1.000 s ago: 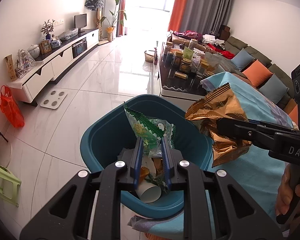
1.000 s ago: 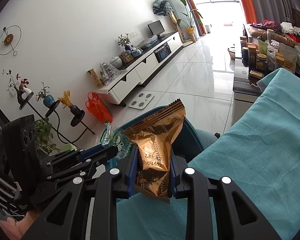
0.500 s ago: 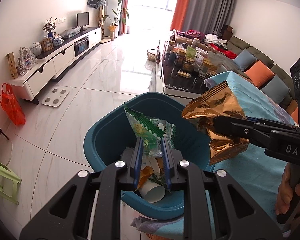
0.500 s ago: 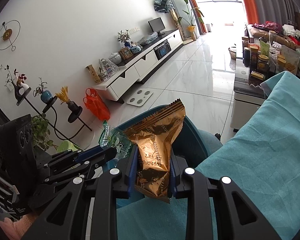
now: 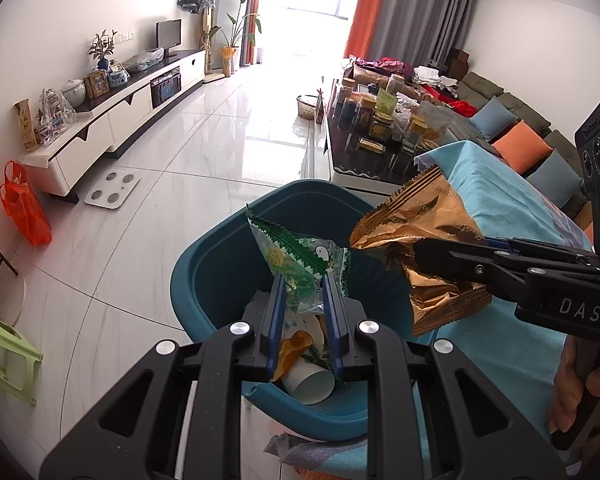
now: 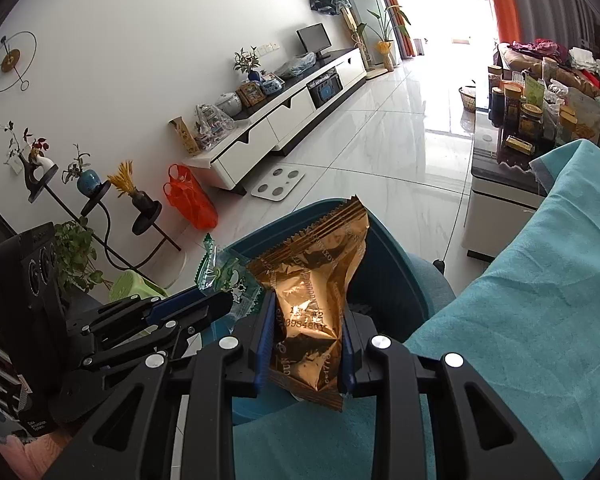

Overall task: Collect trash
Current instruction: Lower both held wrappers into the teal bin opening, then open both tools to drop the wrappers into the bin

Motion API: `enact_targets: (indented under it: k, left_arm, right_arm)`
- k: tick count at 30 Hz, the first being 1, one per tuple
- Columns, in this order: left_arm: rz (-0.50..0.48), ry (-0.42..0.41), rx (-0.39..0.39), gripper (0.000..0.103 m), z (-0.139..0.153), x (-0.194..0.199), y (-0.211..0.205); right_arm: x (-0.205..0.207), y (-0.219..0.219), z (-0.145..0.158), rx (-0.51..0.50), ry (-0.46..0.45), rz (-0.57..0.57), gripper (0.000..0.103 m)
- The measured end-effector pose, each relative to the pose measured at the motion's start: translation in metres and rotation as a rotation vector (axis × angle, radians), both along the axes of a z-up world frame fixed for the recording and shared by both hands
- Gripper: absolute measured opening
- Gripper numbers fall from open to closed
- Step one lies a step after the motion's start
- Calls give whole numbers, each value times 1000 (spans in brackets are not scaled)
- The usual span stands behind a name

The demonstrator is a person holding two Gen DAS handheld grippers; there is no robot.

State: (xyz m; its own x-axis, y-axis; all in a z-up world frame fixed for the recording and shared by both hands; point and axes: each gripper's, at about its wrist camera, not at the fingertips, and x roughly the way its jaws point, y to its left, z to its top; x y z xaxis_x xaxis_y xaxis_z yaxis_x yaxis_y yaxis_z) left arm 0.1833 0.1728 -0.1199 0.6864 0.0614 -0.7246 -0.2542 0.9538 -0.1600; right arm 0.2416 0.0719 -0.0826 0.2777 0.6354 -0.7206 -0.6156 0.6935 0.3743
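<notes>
- Gold foil snack wrapper [image 6: 314, 300]: light, crinkly, slippery; pinched mid-body by the right gripper [image 6: 306, 340], over the bin's near rim.
- Green-and-clear candy wrapper [image 5: 300, 264]: flimsy, clamped in the left gripper [image 5: 303, 312] above the teal trash bin [image 5: 204, 280].
- A paper cup [image 5: 308, 380] lies inside.

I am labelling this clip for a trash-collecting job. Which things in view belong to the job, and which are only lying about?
Belong to the job:
- crumpled gold foil wrapper, in right claw
- green-and-clear plastic wrapper, in left claw
- teal plastic bin
- white paper cup inside it

Lying about:
- orange plastic bag
- white bathroom scale
- green plastic stool
</notes>
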Motion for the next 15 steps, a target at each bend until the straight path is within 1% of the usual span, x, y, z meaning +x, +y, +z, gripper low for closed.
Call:
enact_targets:
  k: [15]
  left_arm:
    - [0,22,-6,21,-9,6,4]
  right_arm:
    - [3,15,-2,-34,6,20,28]
